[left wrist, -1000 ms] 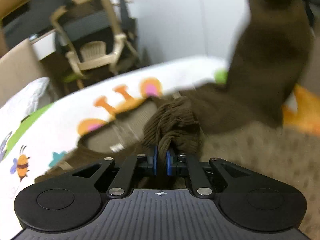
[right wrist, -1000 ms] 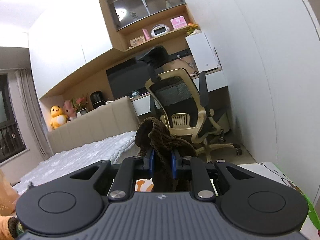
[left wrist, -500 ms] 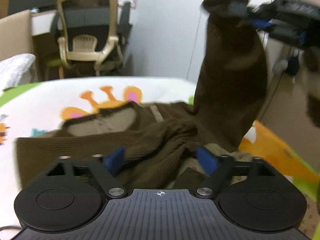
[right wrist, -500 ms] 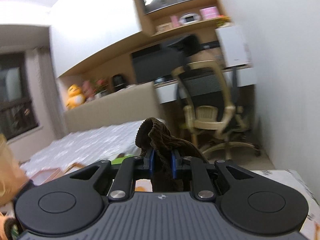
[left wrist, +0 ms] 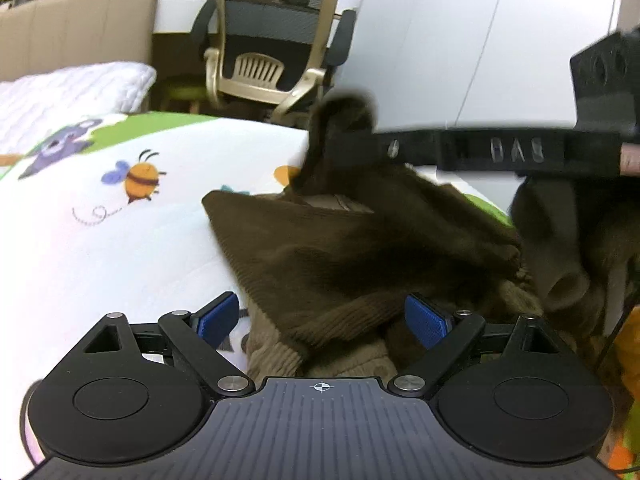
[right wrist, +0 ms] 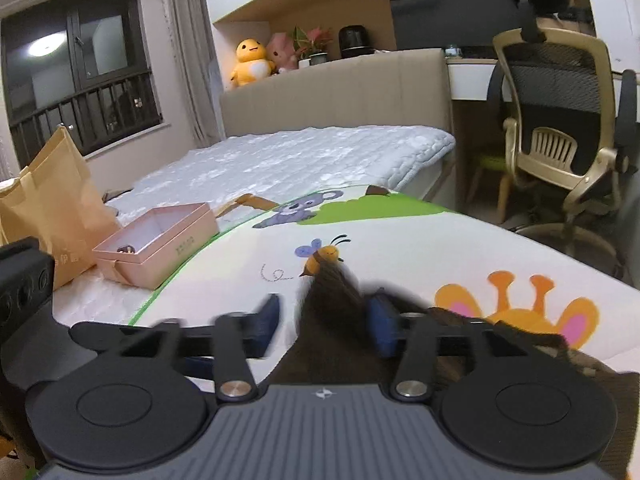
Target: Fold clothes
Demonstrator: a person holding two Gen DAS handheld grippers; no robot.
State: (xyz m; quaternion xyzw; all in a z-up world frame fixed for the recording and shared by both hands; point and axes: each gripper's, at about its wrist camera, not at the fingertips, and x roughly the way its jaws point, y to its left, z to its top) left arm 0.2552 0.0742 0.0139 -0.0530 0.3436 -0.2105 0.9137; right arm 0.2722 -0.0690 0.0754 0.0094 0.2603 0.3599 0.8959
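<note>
A dark brown knit sweater [left wrist: 360, 248] lies crumpled on a white cartoon-print mat [left wrist: 120, 240]. My left gripper [left wrist: 322, 318] is open and low over the sweater's ribbed hem, holding nothing. My right gripper [right wrist: 324, 320] has its jaws parted, with a fold of the sweater [right wrist: 332, 292] loose between them; the view is blurred. In the left wrist view the right gripper [left wrist: 360, 148] reaches in from the right over the sweater's far edge, with cloth bunched at its tip.
An office chair [right wrist: 560, 120] stands beyond the mat's far edge. A bed [right wrist: 300, 160] lies behind. A pink open box [right wrist: 160, 240] and a brown paper bag [right wrist: 52, 208] sit at the left. A white wall [left wrist: 480, 40] stands at the right.
My left gripper opened and let go of the sweater's hem. My right gripper carried its fold down and leftward to the mat, and its jaws have parted.
</note>
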